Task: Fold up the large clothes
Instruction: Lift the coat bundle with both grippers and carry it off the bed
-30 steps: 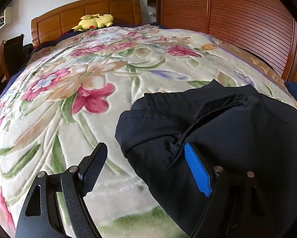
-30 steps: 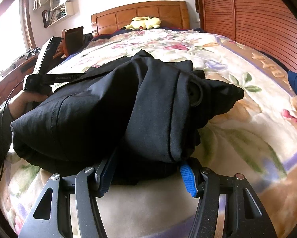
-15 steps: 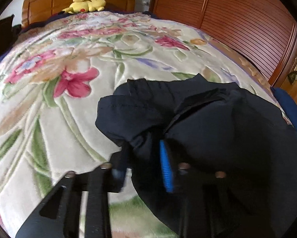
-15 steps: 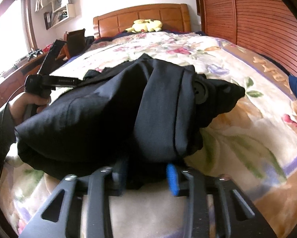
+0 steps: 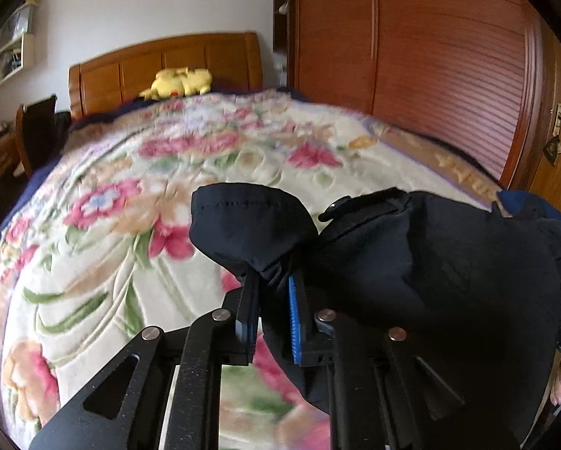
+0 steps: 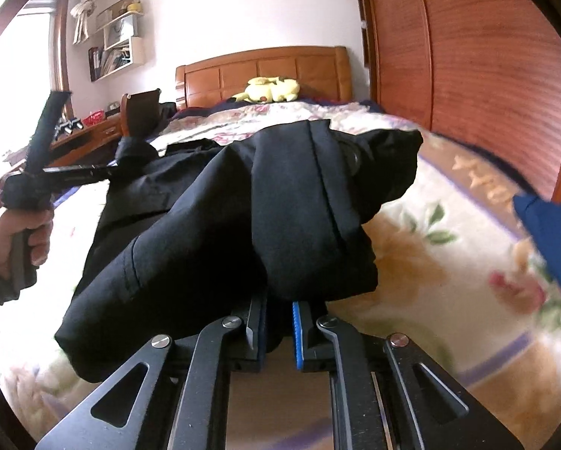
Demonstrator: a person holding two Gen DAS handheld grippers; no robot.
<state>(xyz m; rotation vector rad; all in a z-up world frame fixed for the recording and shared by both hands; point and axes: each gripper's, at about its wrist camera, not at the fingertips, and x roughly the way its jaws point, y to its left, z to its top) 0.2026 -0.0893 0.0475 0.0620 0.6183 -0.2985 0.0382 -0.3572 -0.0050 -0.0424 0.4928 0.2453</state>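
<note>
Black garment (image 6: 243, 225) is held bunched above the bed (image 6: 449, 262), clamped in both left claw (image 5: 273, 311) and right claw (image 6: 278, 328); spreading flat is judged necessary next.

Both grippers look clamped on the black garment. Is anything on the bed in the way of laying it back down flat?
Nothing visible. The left gripper and right gripper pinch the black garment directly. The floral blanket beneath looks bare; the yellow plush toy sits by the headboard, and a blue cloth lies at the right edge.
</note>
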